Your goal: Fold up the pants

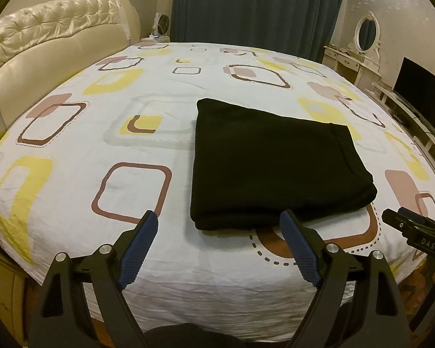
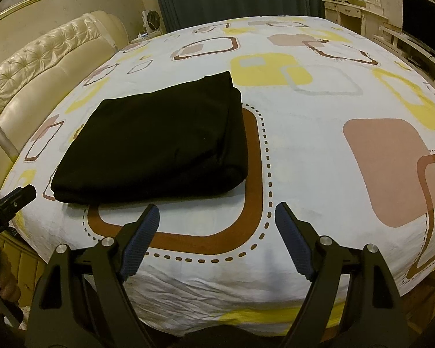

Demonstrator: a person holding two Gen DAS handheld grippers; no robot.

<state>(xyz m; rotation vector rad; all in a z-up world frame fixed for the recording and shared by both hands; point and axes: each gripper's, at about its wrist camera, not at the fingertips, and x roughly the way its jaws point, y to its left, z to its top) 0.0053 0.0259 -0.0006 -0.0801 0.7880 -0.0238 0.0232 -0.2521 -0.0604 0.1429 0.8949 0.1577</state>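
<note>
The black pants (image 1: 272,165) lie folded into a thick rectangle on the patterned bed sheet (image 1: 72,150). In the right wrist view the same pants (image 2: 156,142) sit left of centre. My left gripper (image 1: 219,217) hangs open just in front of the bundle's near edge, nothing between its blue pads. My right gripper (image 2: 216,210) is open too, over bare sheet in front of the bundle's near right corner, empty. Each gripper's tip shows at the edge of the other's view: the right gripper (image 1: 403,223), the left gripper (image 2: 17,200).
A cream tufted headboard (image 1: 52,43) runs along the left. Dark curtains (image 1: 255,5) hang behind the bed. A dressing table with an oval mirror (image 1: 365,33) and a dark TV screen (image 1: 420,95) stand on the right. The bed's near edge drops off below the grippers.
</note>
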